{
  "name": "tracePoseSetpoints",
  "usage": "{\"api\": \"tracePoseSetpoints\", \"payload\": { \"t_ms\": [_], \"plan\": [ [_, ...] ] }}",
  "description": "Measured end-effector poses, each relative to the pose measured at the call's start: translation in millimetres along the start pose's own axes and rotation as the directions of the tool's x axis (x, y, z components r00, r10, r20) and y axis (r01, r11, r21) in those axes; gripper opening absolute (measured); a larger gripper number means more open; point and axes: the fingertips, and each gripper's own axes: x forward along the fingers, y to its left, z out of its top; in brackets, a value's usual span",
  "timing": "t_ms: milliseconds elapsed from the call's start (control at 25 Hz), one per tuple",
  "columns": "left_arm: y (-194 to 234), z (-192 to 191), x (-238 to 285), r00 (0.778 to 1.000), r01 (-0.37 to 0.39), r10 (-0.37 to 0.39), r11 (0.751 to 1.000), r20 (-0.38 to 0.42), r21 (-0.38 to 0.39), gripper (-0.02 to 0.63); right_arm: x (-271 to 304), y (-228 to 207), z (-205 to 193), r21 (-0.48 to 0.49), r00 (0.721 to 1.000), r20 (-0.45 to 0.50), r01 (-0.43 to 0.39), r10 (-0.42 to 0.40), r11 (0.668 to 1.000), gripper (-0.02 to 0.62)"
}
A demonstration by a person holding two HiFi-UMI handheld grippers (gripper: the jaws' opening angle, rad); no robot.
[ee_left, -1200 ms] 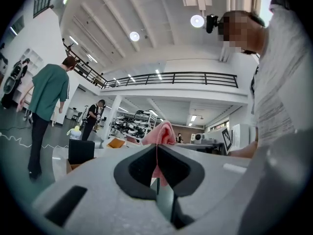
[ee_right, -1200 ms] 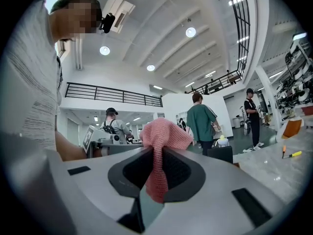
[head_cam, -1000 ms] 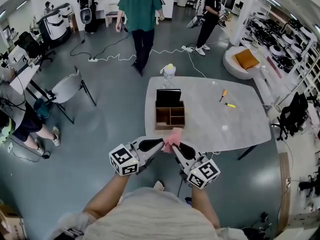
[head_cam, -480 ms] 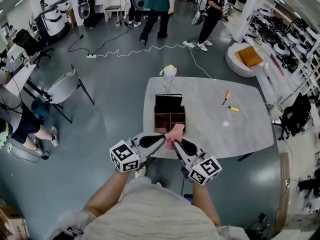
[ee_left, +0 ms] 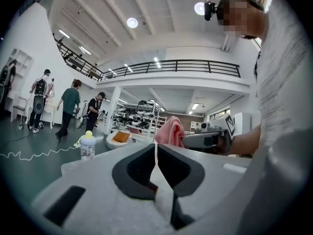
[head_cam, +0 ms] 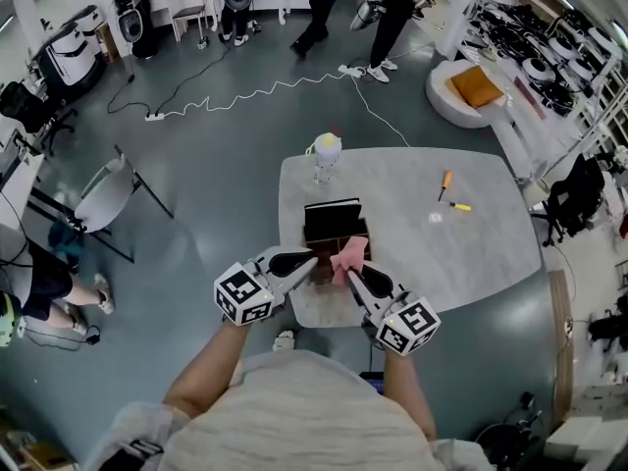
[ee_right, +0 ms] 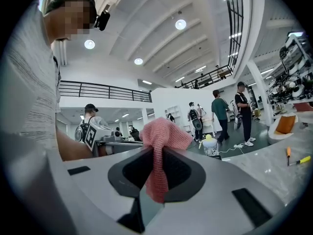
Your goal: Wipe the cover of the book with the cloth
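— What's nearest?

— Two forearms reaching forward, a claw in each hand. The left claw (ee_left: 156, 150) has its jaws pressed together, tip to tip. The right claw (ee_right: 157, 151) is pinching the pink cloth (ee_right: 165, 131), which bunches above its jaws and hangs down between them.

— How do the two sit?

— Their tips angle in toward each other over the near edge of the surface (head_cam: 422, 253), with the cloth at the meeting point. I can't tell whether the left claw touches it.

— And the book?

— The black book (head_cam: 331, 214) stands upright at the far side of the wooden box (head_cam: 361, 232), just beyond the cloth. In the head view the cloth overlaps the box's near part; whether they touch, I can't tell.

— Farther out?

— An orange-handled screwdriver (head_cam: 444, 183) and a yellow pen (head_cam: 457, 206) lie to the right, well apart from the box. A bottle (head_cam: 325, 153) with a yellow top stands at the far edge. Past that, a chair (head_cam: 98, 192), a white cable (head_cam: 245, 94) on the grey floor, and people (head_cam: 391, 18) walking.
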Motion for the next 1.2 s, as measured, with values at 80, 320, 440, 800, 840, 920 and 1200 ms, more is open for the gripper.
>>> {"api": "tracePoseSetpoints", "payload": {
  "t_ms": [80,320,440,800,840,920,1200],
  "plan": [
    [21.2,-2.8,2.2,0.999,0.011,-0.01,0.999,-0.035,0.031,0.017,11.0,-4.6,-4.7,0.004,1.0,0.0,0.03,-0.03,1.0,0.051],
    [77.8,-13.6,15.1,0.993,0.012,-0.003,0.997,-0.119,0.081,0.018,31.5,-21.6,-24.3,0.028,0.991,-0.007,0.133,-0.133,0.991,0.051],
    [99.9,-24.6,25.4,0.986,-0.004,0.021,0.995,-0.166,0.1,0.049,35.6,-28.4,-34.7,0.035,0.986,-0.024,0.163,-0.162,0.986,0.049],
    [141.4,-57.2,59.0,0.961,-0.008,0.038,0.994,-0.275,0.111,0.202,41.9,-48.5,-52.0,0.054,0.979,-0.06,0.197,-0.193,0.979,0.049],
    [144.1,-60.9,61.0,0.958,-0.011,0.041,0.994,-0.283,0.107,0.202,42.8,-51.3,-53.2,0.054,0.98,-0.065,0.193,-0.19,0.98,0.049],
    [148.6,-66.1,63.4,0.955,-0.018,0.047,0.995,-0.293,0.101,0.201,44.5,-57.3,-55.8,0.057,0.981,-0.071,0.187,-0.183,0.981,0.049],
    [161.7,-82.1,76.1,0.938,-0.036,0.069,0.994,-0.34,0.102,0.176,49.2,-88.7,-71.7,0.08,0.979,-0.109,0.178,-0.169,0.981,0.051]
  ]
}}
